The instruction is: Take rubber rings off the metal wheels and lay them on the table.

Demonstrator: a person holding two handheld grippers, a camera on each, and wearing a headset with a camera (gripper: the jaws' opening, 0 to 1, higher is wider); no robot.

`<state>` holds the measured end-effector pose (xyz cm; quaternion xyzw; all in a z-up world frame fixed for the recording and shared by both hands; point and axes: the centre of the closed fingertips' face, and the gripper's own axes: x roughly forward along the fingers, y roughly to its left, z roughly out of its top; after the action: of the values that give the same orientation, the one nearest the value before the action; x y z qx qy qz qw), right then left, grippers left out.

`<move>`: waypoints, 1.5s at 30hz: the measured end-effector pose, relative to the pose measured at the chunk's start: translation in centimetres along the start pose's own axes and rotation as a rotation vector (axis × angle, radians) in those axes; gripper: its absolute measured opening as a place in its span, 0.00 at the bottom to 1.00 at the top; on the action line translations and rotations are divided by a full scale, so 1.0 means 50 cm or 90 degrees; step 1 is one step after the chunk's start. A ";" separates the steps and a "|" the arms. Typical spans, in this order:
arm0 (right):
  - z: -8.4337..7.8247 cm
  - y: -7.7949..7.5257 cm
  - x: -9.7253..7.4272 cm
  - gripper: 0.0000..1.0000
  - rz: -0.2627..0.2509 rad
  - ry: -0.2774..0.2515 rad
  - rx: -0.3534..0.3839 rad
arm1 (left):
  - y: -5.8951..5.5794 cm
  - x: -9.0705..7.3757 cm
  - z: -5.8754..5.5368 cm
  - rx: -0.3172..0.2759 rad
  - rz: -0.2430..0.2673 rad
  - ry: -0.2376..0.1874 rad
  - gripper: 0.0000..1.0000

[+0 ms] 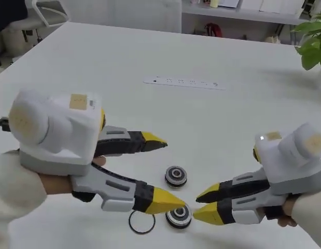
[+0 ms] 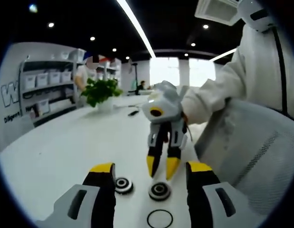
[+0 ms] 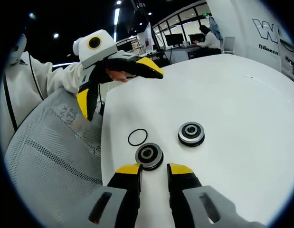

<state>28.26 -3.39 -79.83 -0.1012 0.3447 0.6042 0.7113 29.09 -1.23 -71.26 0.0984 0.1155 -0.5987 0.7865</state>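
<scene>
Two small metal wheels lie flat near the table's front edge, the far wheel and the near wheel. A thin black rubber ring lies loose on the table left of the near wheel. My left gripper hovers wide open, its lower tip above the near wheel. From the right, my right gripper points at the near wheel with a narrow gap between its tips and nothing in it. The near wheel sits just below its tips.
A white power strip lies at mid-table. A potted plant stands at the far right, and a chair at the far left. A mesh chair back is beside the table's near edge.
</scene>
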 end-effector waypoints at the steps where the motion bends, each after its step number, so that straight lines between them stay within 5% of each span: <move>1: -0.004 0.000 0.002 0.19 -0.001 0.004 -0.005 | -0.002 0.007 -0.005 0.004 0.002 0.002 0.59; 4: -0.005 0.001 0.005 0.18 0.004 0.007 -0.008 | -0.008 0.019 -0.026 0.009 0.006 0.015 0.51; 12: -0.007 0.002 0.014 0.17 0.006 0.012 -0.020 | -0.010 0.024 -0.082 -0.011 0.023 0.047 0.49; 21: -0.014 0.008 0.024 0.15 0.017 0.019 -0.019 | -0.013 0.049 -0.100 -0.035 0.013 0.054 0.26; 45: -0.013 -0.001 0.026 0.07 0.008 0.022 -0.035 | -0.026 0.060 -0.148 -0.022 -0.002 0.105 0.14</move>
<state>28.11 -2.75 -81.12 -0.1289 0.3404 0.6163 0.6984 28.11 -2.15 -79.22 0.1335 0.1900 -0.5879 0.7749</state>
